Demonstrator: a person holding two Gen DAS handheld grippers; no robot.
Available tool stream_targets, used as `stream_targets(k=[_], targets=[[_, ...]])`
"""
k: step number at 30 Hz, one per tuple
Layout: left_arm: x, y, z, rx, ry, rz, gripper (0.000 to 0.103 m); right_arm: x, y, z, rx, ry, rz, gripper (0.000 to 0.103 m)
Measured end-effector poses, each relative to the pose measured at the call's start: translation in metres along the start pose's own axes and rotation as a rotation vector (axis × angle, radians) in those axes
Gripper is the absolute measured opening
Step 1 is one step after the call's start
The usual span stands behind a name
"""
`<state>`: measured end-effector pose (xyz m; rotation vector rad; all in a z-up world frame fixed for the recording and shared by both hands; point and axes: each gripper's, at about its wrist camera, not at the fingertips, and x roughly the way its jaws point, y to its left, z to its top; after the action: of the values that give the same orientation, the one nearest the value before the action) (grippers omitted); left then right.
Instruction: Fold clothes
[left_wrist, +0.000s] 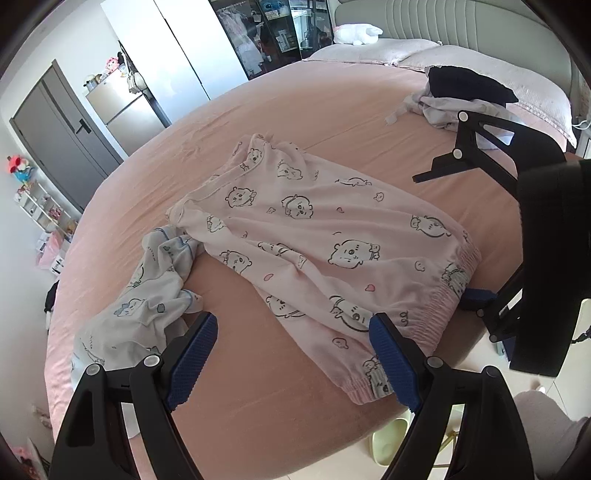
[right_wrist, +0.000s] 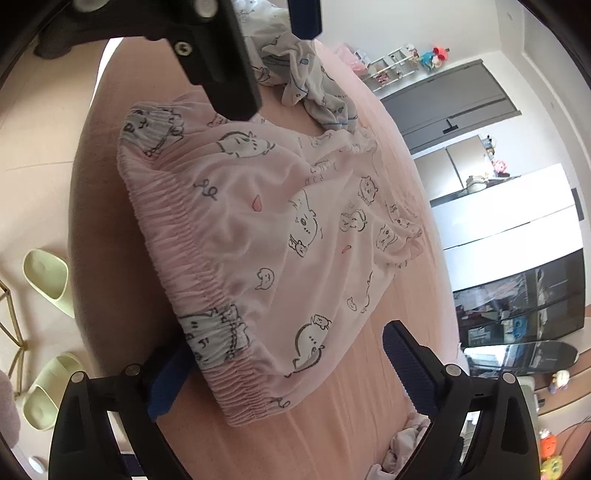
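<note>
Pink cartoon-print pajama pants (left_wrist: 317, 240) spread flat near the front edge of the pink-sheeted bed (left_wrist: 332, 110), both grippers at the waistband.

Elastic waistband lying along the bed's front edge, legs running back toward the middle. Left gripper (left_wrist: 291, 354) spread wide, one blue pad over the waistband's corner, the other above bare sheet, nothing clasped. Right gripper (right_wrist: 280, 373) likewise released, jaws astride the opposite waistband corner, cloth between them but not pinched. Crumpled white-and-blue printed garment (left_wrist: 147, 295) touching the pants' far leg end. Dark and pale clothes heaped (left_wrist: 465, 96) near the pillows, well apart. Green slippers (right_wrist: 48, 280) on the floor beside the bed.
</note>
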<state>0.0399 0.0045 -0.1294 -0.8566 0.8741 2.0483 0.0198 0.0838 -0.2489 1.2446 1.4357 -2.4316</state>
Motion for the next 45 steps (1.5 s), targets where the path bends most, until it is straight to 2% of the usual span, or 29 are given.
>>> stream_targets(k=[4,7,9,10,11,12,14,17,22,27,38,41,45], targets=[[-0.002,0.001,0.001,0.002,-0.015,0.0,0.084,0.002,-0.01,0.001,0.046,0.019,0.053,0.098],[-0.003,0.0,0.001,0.019,-0.023,0.019,0.084,-0.004,-0.009,-0.001,0.03,0.022,0.061,0.097],[-0.004,-0.003,0.001,0.041,-0.038,0.031,0.084,-0.006,-0.008,0.001,0.022,0.029,0.068,0.092],[-0.005,-0.005,0.001,0.053,-0.045,0.037,0.084,-0.007,-0.007,0.002,0.02,0.033,0.08,0.085],[-0.005,-0.006,0.001,0.062,-0.05,0.043,0.084,-0.008,-0.006,0.002,0.017,0.037,0.092,0.073],[-0.005,-0.007,0.001,0.071,-0.055,0.047,0.084,-0.009,-0.005,0.003,0.014,0.044,0.116,0.069],[-0.006,-0.007,0.002,0.078,-0.075,0.059,0.084,-0.012,-0.006,0.005,0.019,0.062,0.194,0.039],[-0.011,-0.005,0.004,0.077,-0.105,0.058,0.084,-0.011,-0.014,0.01,0.068,0.087,0.244,0.033],[-0.022,-0.008,0.007,0.109,-0.161,0.045,0.085,-0.011,-0.036,0.012,0.173,0.102,0.335,0.033],[-0.028,-0.03,0.004,0.233,-0.211,0.064,0.09,-0.009,-0.055,0.015,0.244,0.095,0.366,0.033],[-0.021,-0.056,-0.006,0.28,-0.178,-0.075,0.091,0.01,-0.076,0.017,0.306,0.108,0.41,0.033],[-0.008,-0.065,-0.01,0.327,-0.154,-0.043,0.091,0.011,-0.084,0.015,0.35,0.104,0.447,0.033],[0.018,-0.076,-0.017,0.403,-0.143,0.151,0.091,0.014,-0.093,0.014,0.39,0.105,0.474,0.033]])
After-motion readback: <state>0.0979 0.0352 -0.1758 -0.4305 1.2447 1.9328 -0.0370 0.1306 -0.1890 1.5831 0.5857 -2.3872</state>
